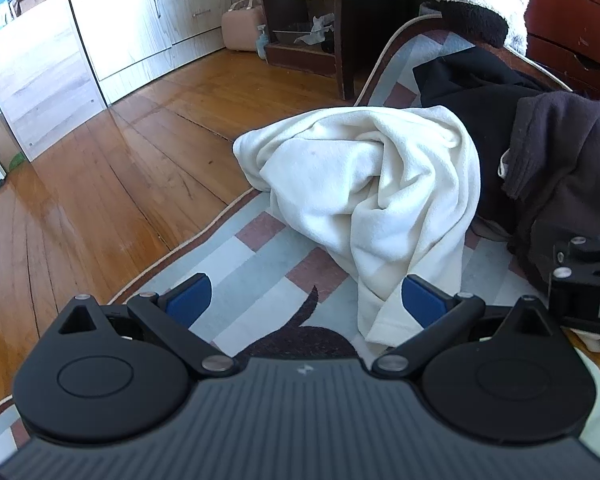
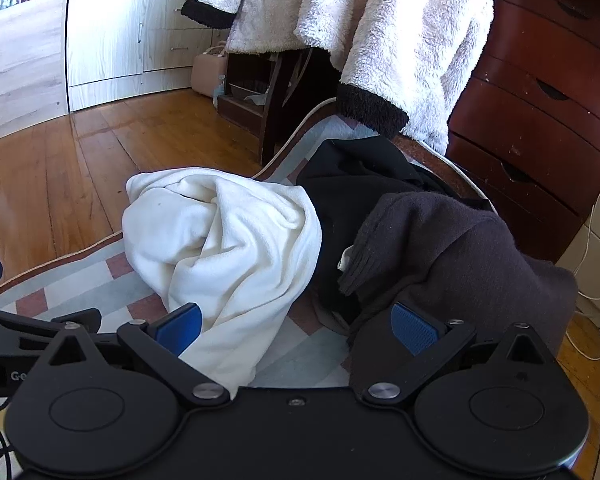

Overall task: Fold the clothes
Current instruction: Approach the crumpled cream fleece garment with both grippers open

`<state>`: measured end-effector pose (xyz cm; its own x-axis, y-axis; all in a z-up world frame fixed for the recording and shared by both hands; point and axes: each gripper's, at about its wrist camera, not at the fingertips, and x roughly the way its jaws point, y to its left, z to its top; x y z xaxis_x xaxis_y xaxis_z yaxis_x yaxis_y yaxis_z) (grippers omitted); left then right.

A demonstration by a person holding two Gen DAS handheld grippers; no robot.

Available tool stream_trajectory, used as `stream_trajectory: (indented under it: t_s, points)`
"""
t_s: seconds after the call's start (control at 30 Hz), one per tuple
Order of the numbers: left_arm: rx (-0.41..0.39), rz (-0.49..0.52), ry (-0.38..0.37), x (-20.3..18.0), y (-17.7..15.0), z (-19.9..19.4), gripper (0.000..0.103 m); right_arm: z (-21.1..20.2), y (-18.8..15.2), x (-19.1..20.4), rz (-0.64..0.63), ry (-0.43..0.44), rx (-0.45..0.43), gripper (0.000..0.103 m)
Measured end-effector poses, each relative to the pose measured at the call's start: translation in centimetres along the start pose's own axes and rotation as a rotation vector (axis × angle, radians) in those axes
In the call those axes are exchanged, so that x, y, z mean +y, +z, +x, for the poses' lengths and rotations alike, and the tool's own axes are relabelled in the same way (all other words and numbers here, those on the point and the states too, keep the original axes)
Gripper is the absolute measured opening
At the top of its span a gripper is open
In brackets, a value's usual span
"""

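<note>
A crumpled cream garment [image 1: 364, 196] [image 2: 228, 240] lies in a heap on the patterned rug [image 1: 260, 264] [image 2: 80, 284]. Beside it to the right sit a black garment [image 1: 468, 92] [image 2: 360, 176] and a dark grey-brown one [image 1: 560, 152] [image 2: 460, 240]. My left gripper [image 1: 306, 302] is open just above the rug, and the cream garment's lower hem lies against its right blue pad. My right gripper [image 2: 296, 326] is open too, with the cream hem by its left pad and the dark garment's edge by its right pad. Neither grips cloth.
Wooden floor [image 1: 100, 184] spreads to the left of the rug. A dark wooden stand [image 1: 320, 40] draped with a fluffy white robe [image 2: 400, 40] is behind the pile. A red-brown chest of drawers [image 2: 540, 112] stands on the right, pale cabinets [image 1: 148, 20] at the back left.
</note>
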<state>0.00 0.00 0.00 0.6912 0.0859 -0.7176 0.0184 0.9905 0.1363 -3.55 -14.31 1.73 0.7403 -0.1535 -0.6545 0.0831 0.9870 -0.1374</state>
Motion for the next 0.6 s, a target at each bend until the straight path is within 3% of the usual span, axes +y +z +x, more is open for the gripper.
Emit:
stream_trajectory:
  t_s: [0.1, 0.37, 0.6]
  points:
    - [0.006, -0.021, -0.033, 0.25, -0.08, -0.03, 0.103, 0.05, 0.08, -0.12, 0.008, -0.002, 0.001, 0.102]
    - [0.020, 0.004, -0.010, -0.20, -0.14, 0.29, 0.103, 0.41, -0.32, -0.53, 0.041, 0.007, 0.018, 0.102]
    - [0.017, 0.021, -0.040, 0.02, -0.76, 0.18, 0.103, 0.40, -0.36, -0.19, 0.029, 0.010, 0.015, 0.102]
